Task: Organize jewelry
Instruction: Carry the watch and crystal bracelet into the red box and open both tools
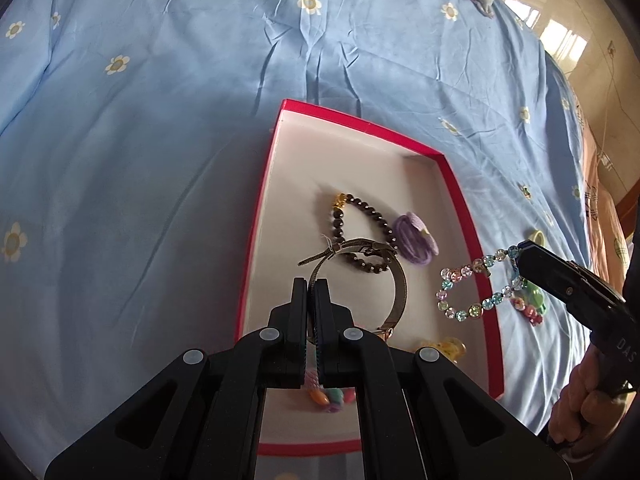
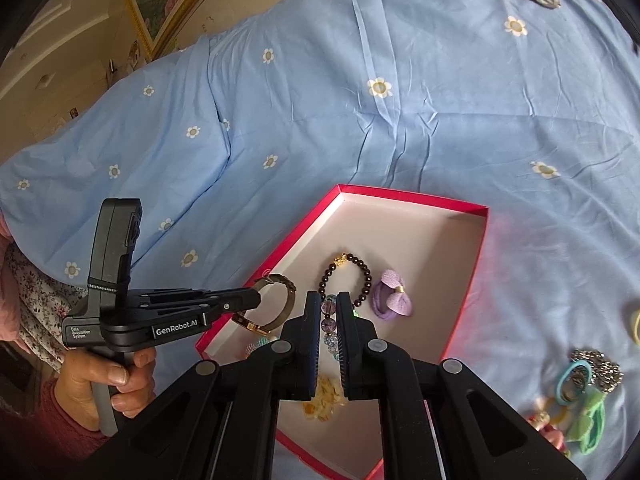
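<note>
- While both grippers are hanging over the red box (image 1: pixel 468 216), the left gripper (image 1: pixel 311 286) is pinching the gold mesh watch (image 1: pixel 396 280) by its band, fingers clamped nearly together on it; held so thinly, the watch could be slipping free and dropping onto the dark bead bracelet (image 1: pixel 360 220) beneath.
- Over the box's right edge, the right gripper (image 2: pixel 330 312) is clamping the crystal bead bracelet (image 1: pixel 468 292), which is dangling half outside; released too early, it could be landing on the blue bedsheet (image 1: pixel 160 120).
- Further in, the purple hair tie (image 2: pixel 390 294) is lying mid-box; pieces dropped close could be tangling.
- Beyond the box's right edge, loose hair ties (image 2: pixel 580 384) are waiting on the sheet.
</note>
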### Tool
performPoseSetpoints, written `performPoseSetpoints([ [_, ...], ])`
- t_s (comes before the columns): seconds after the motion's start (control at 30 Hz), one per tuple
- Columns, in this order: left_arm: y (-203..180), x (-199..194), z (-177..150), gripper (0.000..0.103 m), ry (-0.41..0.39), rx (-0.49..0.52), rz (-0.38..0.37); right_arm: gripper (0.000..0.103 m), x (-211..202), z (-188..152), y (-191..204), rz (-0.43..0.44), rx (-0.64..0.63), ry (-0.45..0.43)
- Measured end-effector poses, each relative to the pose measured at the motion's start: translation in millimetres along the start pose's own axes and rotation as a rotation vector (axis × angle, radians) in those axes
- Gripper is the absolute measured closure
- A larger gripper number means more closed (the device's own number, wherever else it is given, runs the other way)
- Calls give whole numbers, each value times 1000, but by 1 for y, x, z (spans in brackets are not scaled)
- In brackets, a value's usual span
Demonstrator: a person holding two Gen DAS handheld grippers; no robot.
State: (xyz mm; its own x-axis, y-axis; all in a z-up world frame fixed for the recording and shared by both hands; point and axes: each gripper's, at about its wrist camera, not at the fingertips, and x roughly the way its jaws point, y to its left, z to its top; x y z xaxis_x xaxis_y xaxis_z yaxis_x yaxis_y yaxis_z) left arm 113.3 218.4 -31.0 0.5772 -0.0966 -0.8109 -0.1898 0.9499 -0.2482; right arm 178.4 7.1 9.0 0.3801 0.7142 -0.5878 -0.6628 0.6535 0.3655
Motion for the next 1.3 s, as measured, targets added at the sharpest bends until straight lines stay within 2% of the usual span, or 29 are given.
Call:
performPoseSetpoints([
  [0.17,1,15,7,101,20,12,36,96,19,0,-7,-8,14,20],
  [0.5,4,33,10,100,59,10,63,96,46,-17,-36,-61,54,94],
  [0.87,-3,37,11,98,60,24,107,95,58,-21,-36,-104,26,155],
  [0.93,-3,36,11,96,62,20,108,91,60,-22,-37,-104,31,159],
  [1.0,-4,35,11,88,58,17,111,91,60,-22,-38,-104,38,158],
  [1.13,-7,29,10,82,47,9,103,90,55,-21,-41,-87,66,142],
  [1.3,-13,13,6,69,10,-1,99,77,34,-19,-42,-56,105,105],
])
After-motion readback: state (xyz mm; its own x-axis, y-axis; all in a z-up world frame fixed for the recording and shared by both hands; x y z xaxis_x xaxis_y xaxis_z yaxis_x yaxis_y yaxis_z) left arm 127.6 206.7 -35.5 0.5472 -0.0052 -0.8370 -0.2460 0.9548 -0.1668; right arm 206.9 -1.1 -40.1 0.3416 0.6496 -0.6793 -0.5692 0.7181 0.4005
